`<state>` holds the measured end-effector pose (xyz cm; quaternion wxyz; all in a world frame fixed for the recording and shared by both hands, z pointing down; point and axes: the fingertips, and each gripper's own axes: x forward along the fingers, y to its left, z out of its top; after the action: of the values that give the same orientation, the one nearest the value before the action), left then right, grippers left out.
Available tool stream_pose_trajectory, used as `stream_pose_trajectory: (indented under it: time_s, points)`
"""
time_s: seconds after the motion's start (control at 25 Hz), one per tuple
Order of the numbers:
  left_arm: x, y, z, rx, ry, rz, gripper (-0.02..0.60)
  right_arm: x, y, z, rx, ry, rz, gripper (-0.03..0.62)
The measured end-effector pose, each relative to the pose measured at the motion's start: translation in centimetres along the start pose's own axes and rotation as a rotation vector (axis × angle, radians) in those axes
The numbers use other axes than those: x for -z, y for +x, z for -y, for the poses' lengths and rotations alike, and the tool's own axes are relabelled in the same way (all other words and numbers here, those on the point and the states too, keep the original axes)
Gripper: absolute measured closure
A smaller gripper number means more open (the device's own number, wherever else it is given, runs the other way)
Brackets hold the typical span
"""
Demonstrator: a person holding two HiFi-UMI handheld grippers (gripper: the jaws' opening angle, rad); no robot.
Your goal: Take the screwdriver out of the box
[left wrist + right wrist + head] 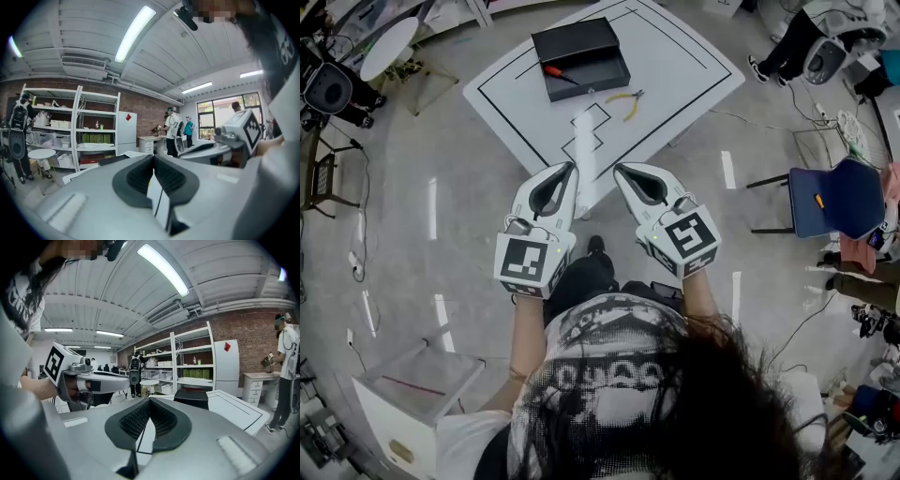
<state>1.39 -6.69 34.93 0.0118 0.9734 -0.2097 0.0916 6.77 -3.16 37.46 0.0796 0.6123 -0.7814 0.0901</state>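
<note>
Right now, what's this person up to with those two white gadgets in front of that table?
A person holds a two-jaw tool in each hand: the left gripper and the right gripper, both shut and empty, pointing toward a white table ahead. On it sits an open black box with a red-handled screwdriver inside, and yellow pliers lie beside the box. Neither gripper is at the box, so the screwdriver is not yet taken out.

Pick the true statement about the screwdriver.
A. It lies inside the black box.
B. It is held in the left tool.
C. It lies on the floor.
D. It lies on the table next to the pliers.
A: the red-handled screwdriver lies inside the open black box on the white table. The yellow pliers lie outside the box.
</note>
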Motion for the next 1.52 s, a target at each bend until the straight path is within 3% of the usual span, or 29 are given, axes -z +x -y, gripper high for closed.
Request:
stream_pose_trajectory:
  time_s: [0.48,1.12,1.52]
  points:
    - [1.0,4.4,-4.9,0.037,-0.035,-0.017,0.581,0.5,5.8,3.1,0.027,0.016,-0.050,0.597]
    - [1.7,5.1,-5.6,0.081,-0.052,-0.015,0.581,1.2,7.2,2.8,0.041,0.014,-0.092,0.595]
    - [1.4,5.9,-7.0,0.029,-0.063,-0.007,0.581,0.9,9.6,4.0,-0.020,-0.009,-0.105,0.595]
